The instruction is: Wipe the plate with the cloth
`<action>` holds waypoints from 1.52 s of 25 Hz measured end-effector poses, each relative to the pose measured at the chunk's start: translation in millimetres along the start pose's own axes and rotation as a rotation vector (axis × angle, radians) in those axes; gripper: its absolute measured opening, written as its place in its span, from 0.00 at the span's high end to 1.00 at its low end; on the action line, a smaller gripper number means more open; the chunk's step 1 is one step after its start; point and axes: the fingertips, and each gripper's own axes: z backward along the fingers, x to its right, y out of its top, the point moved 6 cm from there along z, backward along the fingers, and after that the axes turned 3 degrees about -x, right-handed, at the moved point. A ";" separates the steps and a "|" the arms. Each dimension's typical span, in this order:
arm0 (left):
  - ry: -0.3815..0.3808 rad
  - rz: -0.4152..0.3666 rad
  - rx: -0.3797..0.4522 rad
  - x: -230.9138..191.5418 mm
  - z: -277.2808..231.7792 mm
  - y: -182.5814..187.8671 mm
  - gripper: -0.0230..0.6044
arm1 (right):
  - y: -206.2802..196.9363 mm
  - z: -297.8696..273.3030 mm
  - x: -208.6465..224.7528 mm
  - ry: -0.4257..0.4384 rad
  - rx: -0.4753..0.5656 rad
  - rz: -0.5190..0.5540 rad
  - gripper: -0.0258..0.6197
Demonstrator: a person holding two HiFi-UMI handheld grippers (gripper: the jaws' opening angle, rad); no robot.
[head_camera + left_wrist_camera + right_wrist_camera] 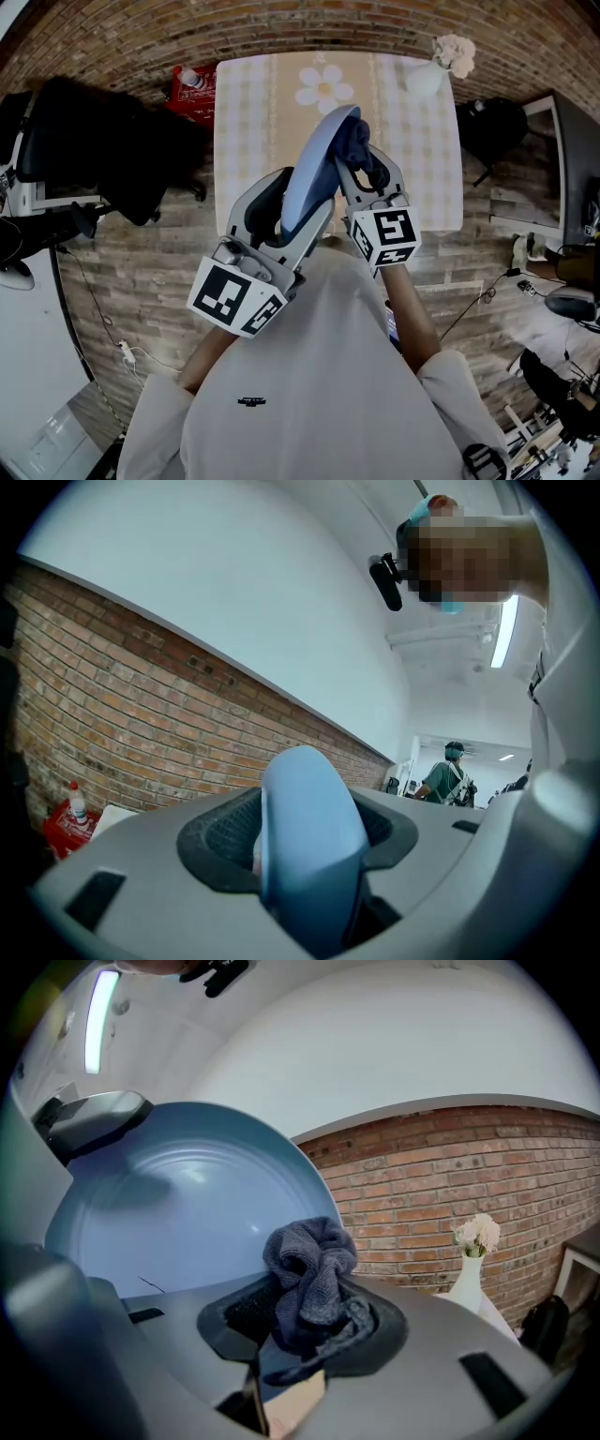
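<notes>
Left gripper [305, 834] fingers clamp the plate [178, 1213] rim; right gripper [309, 1321] fingers pinch the cloth [307, 1265] against its face.

— We see a plain pale blue plate [178, 1204] and a dark grey-blue cloth [309, 1274].
— We also see a table [248, 112] in cream checks with a white flower [323, 89] printed on it, a white vase [427, 77], and a red-brown brick wall [141, 714].
</notes>
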 end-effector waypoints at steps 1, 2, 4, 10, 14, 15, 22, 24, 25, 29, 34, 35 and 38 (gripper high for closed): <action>0.000 0.000 0.002 0.3 0.5 0.4 0.57 | -2.3 0.6 -0.9 0.002 -0.006 -0.001 0.72; 0.000 0.000 0.004 0.3 0.9 1.1 0.57 | -4.4 1.1 -2.2 0.005 -0.013 -0.002 0.71; 0.002 0.001 0.010 -0.4 1.7 3.0 0.57 | -8.1 1.7 -5.8 0.012 -0.024 -0.003 0.72; 0.004 0.006 0.024 -4.4 2.2 7.1 0.57 | -18.6 4.4 -16.9 0.032 -0.052 -0.007 0.72; 0.007 0.019 0.029 -9.0 2.7 6.9 0.57 | -27.4 6.8 -24.9 0.047 -0.075 -0.011 0.72; 0.008 0.021 0.031 -10.4 2.9 7.2 0.57 | -29.4 7.1 -27.5 0.051 -0.081 -0.011 0.72; 0.020 0.031 0.033 -19.0 2.4 5.5 0.57 | -40.4 10.3 -43.9 0.079 -0.116 -0.020 0.72; 0.026 0.033 0.031 -21.8 0.8 4.9 0.57 | -42.5 11.1 -48.6 0.093 -0.123 -0.024 0.72; 0.030 0.035 0.031 -22.9 0.1 4.3 0.57 | -43.9 12.3 -51.4 0.102 -0.128 -0.025 0.72; 0.048 0.047 0.032 -26.9 -0.9 0.9 0.57 | -50.2 18.1 -63.9 0.147 -0.144 -0.023 0.72; 0.066 0.054 0.029 -31.5 -3.7 -1.6 0.57 | -51.5 24.4 -75.3 0.197 -0.150 -0.023 0.72; 0.069 0.054 0.027 -32.0 -4.7 -2.2 0.57 | -51.0 25.7 -77.1 0.207 -0.149 -0.025 0.72; 0.074 0.063 0.027 -34.3 -7.4 -3.7 0.57 | -48.6 29.7 -81.2 0.238 -0.143 -0.028 0.72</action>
